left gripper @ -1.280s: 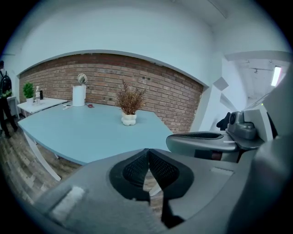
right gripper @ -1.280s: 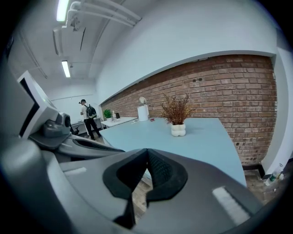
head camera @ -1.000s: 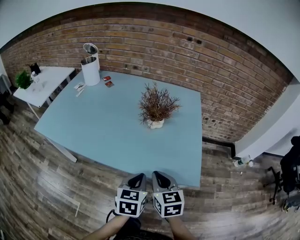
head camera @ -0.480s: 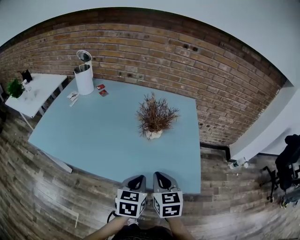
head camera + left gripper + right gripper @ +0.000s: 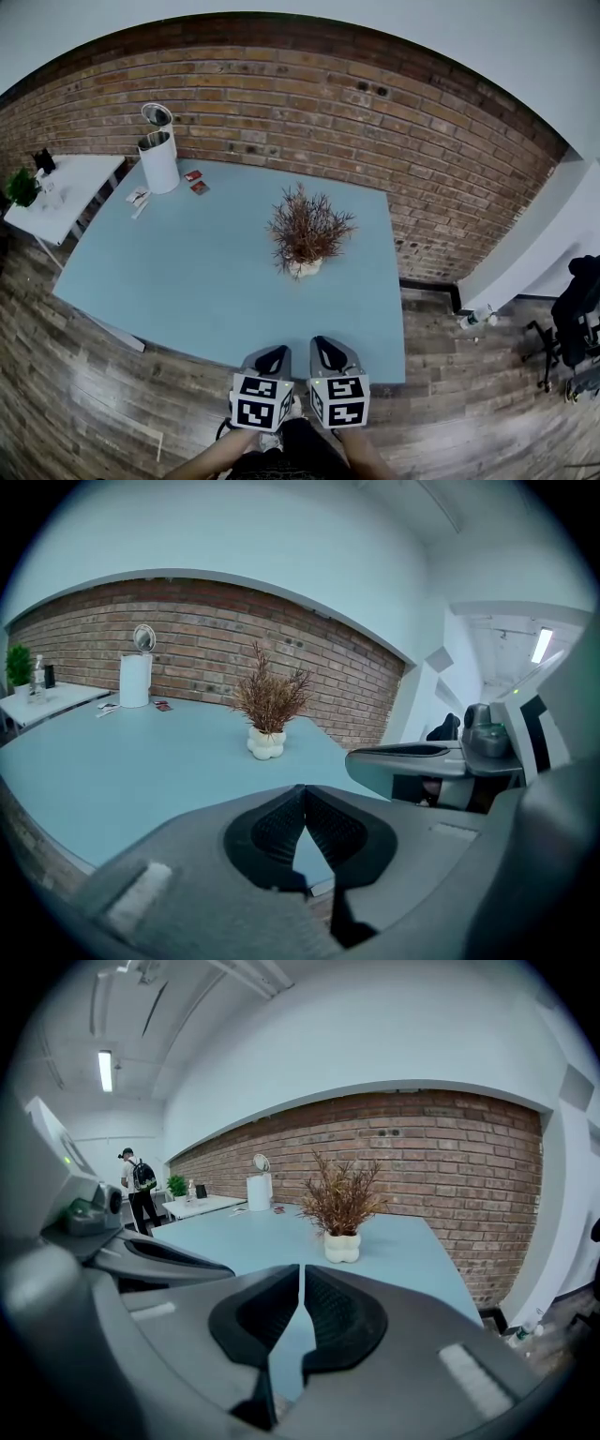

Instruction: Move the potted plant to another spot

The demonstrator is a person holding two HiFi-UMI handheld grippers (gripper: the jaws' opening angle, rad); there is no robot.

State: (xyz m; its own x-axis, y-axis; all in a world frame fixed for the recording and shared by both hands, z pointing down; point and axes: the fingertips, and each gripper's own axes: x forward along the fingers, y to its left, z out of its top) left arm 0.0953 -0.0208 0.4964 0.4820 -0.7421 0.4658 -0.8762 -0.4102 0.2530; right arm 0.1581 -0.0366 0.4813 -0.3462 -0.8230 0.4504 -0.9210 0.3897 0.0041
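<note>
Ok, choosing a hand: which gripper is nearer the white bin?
Left. The left gripper and right gripper sit side by side at the table's near edge; white bin stands far left.

The pale blue bench is carrying a potted plant right of centre, with a white canister and small cards sitting at its far left corner.
</note>
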